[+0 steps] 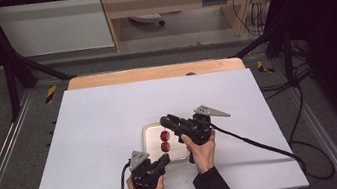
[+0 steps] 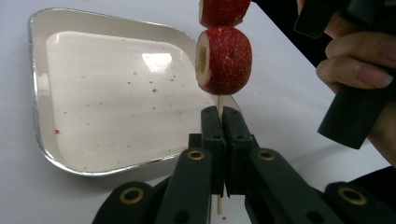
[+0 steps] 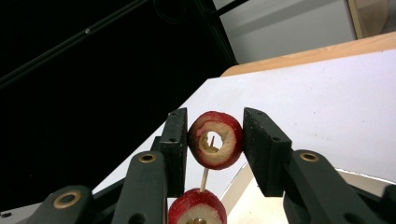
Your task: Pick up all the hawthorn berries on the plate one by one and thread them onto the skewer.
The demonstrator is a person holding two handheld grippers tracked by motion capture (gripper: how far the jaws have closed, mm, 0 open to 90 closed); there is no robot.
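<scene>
You are pinching a thin skewer (image 2: 219, 106) between the closed jaws of your left gripper (image 2: 219, 122), just below the lower of two red fruit pieces threaded on it. That lower fruit (image 2: 223, 60) is hanging clear above the tray (image 2: 46, 154); the upper fruit (image 2: 224, 11) is being cut off by the top edge of the left gripper view. In the right gripper view, your right gripper (image 3: 215, 141) is bracketing the upper fruit with its jaws narrowly parted; the left pad seems to be touching the skin, while a slim gap is showing at the right pad. The skewer tip is peeking through the cored hole.

From the high view, both fruits are sitting over the tray's middle, with your left gripper (image 1: 165, 158) at 6 o'clock of it and the right (image 1: 165, 122) at about 2 o'clock. Red specks are dotting the tray floor. The skewer is too thin to make out from above.
</scene>
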